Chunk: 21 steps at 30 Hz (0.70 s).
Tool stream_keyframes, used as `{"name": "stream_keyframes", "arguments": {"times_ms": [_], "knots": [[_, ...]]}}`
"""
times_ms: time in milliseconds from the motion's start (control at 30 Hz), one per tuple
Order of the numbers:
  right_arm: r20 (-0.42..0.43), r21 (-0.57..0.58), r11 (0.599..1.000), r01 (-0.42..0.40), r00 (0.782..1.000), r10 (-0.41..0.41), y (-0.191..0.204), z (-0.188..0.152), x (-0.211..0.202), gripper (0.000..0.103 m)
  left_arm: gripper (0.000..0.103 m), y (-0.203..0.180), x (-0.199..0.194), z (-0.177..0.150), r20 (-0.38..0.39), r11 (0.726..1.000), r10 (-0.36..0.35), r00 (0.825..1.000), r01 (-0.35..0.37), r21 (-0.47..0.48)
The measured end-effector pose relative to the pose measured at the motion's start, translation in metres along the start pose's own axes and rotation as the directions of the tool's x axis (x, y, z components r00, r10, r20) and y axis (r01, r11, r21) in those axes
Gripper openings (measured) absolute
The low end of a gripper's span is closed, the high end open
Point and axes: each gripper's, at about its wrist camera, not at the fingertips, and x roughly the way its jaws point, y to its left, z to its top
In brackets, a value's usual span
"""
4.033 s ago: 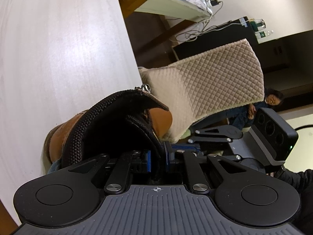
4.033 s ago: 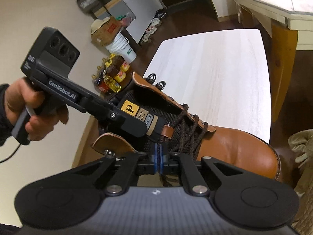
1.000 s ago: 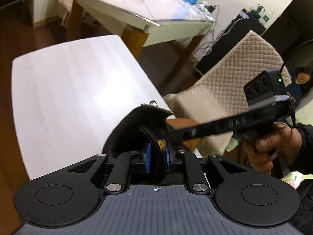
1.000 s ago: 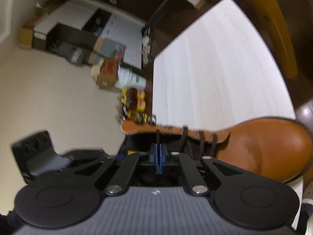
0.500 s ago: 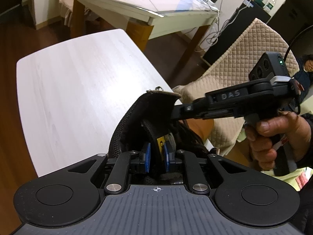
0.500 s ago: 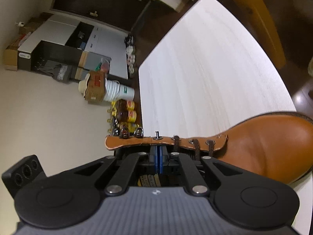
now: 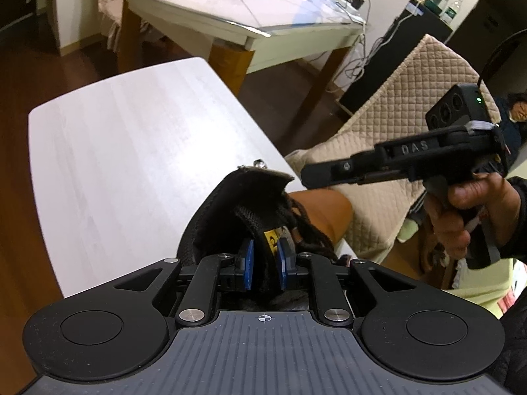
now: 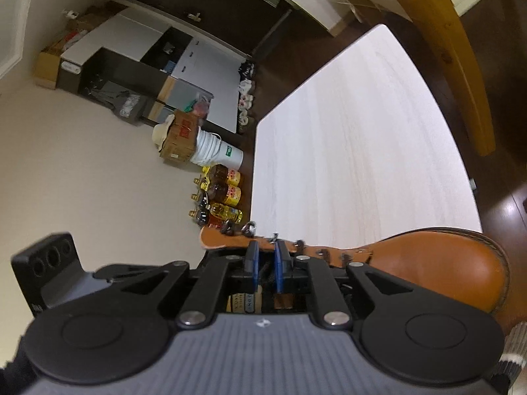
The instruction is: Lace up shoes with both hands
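The boot (image 8: 438, 263) is standing on the white desk (image 8: 355, 151) at its near edge, close to the near right corner as the left wrist view shows it. Its long axis is running along that near edge: in the right wrist view the tan toe is pointing right and the open ankle collar is lying to the left. The sole is resting flat on the desk, so the boot is standing upright.

The left tongs (image 7: 263, 265) are gripping the black padded tongue (image 7: 260, 230) of the boot. The blue pads (image 7: 247, 263) are sitting on either side of the tongue, and the jaws are opening slightly while the tongue is still filling the gap between them.

The right tongs (image 8: 265, 265) are hovering over the row of eyelets (image 8: 299, 245) on the far leather flap. Their jaws are opening, and the pads are standing apart. A dark strand is showing low in the gap, but the pads are not pressing on it. In the left wrist view the right tongs are pointing left above the boot opening, and a hand (image 7: 461, 210) is holding their grip. The dark brown lace (image 7: 306, 227) is lying bunched beside the tongue.
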Motion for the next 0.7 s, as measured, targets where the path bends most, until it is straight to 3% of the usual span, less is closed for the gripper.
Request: {"name": "stream_keyframes", "arguments": {"times_ms": [200, 400, 467, 533, 700], "knots": [[-0.054, 0.161, 0.984, -0.081, 0.994, 0.091, -0.028, 0.017, 0.029, 0.014, 0.015, -0.004, -0.007, -0.004, -0.001, 1.000, 0.018, 1.000, -0.018, -0.007], [-0.122, 0.174, 0.978, -0.115, 0.983, 0.137, -0.033, 0.024, 0.055, 0.014, 0.015, -0.005, -0.007, -0.007, -0.002, 0.999, 0.032, 0.999, -0.032, -0.036], [-0.139, 0.160, 0.981, -0.110, 0.981, 0.133, -0.032, 0.028, 0.058, 0.003, 0.015, -0.004, -0.007, -0.009, 0.003, 0.998, 0.042, 0.999, -0.042, -0.057], [-0.145, 0.151, 0.982, -0.113, 0.980, 0.135, -0.032, 0.032, 0.058, 0.002, 0.015, -0.003, -0.008, -0.011, 0.009, 0.996, 0.052, 0.999, -0.051, -0.074], [-0.021, 0.088, 0.996, -0.034, 0.999, 0.036, -0.041, 0.067, 0.038, 0.001, 0.014, -0.007, -0.020, -0.018, 0.047, 0.987, 0.097, 0.994, -0.090, -0.133]]}}
